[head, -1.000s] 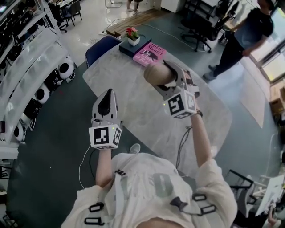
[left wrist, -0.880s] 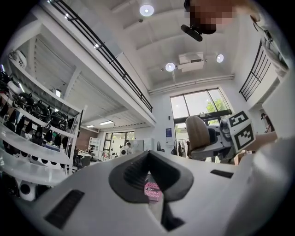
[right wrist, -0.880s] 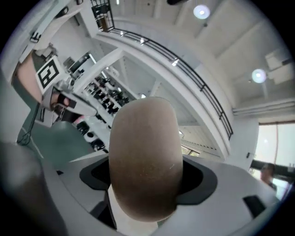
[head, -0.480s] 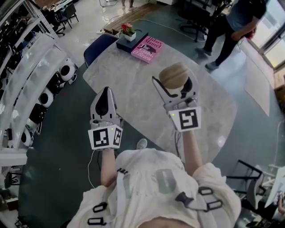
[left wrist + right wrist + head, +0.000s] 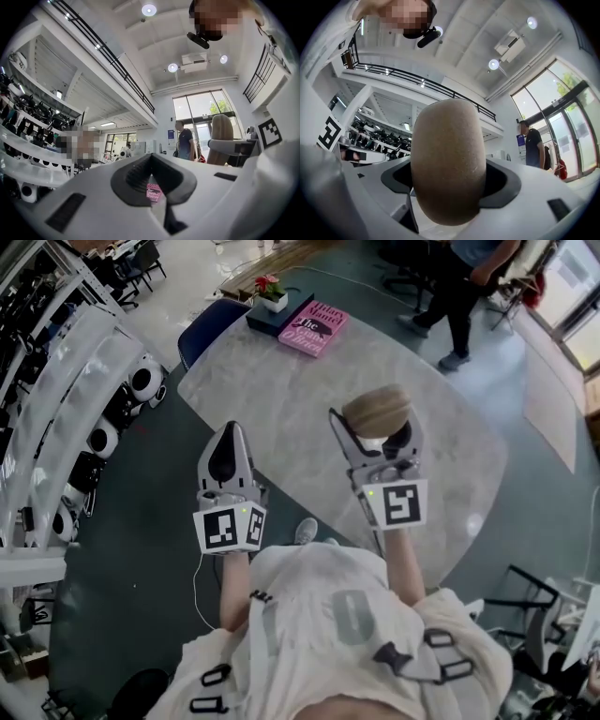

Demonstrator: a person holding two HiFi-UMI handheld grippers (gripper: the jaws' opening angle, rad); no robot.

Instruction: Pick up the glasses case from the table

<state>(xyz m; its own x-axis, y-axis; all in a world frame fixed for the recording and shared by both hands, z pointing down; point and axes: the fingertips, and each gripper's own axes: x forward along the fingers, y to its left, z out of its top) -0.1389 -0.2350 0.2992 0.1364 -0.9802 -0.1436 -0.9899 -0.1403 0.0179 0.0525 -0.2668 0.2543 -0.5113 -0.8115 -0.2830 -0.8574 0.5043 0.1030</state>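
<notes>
Over the last second the right gripper (image 5: 374,437) draws back from the far middle of the table (image 5: 281,395) toward the person's chest, bringing the glasses case (image 5: 377,410) with it; the case now hangs over the near part of the table, well apart from the pink book (image 5: 313,326). In the right gripper view the case (image 5: 446,159) stands out against the ceiling with no tabletop touching it; the pick-up looks done, with only the carry left.

The right gripper's tongs are clamped on the case's middle, its rounded ends sticking out either side. The right elbow is bent and the forearm close to the body, with the gripper tipped forward and up. The left gripper (image 5: 228,431) stays over the table's near edge; its tongs are pressed together on nothing and tipped up likewise.
</notes>
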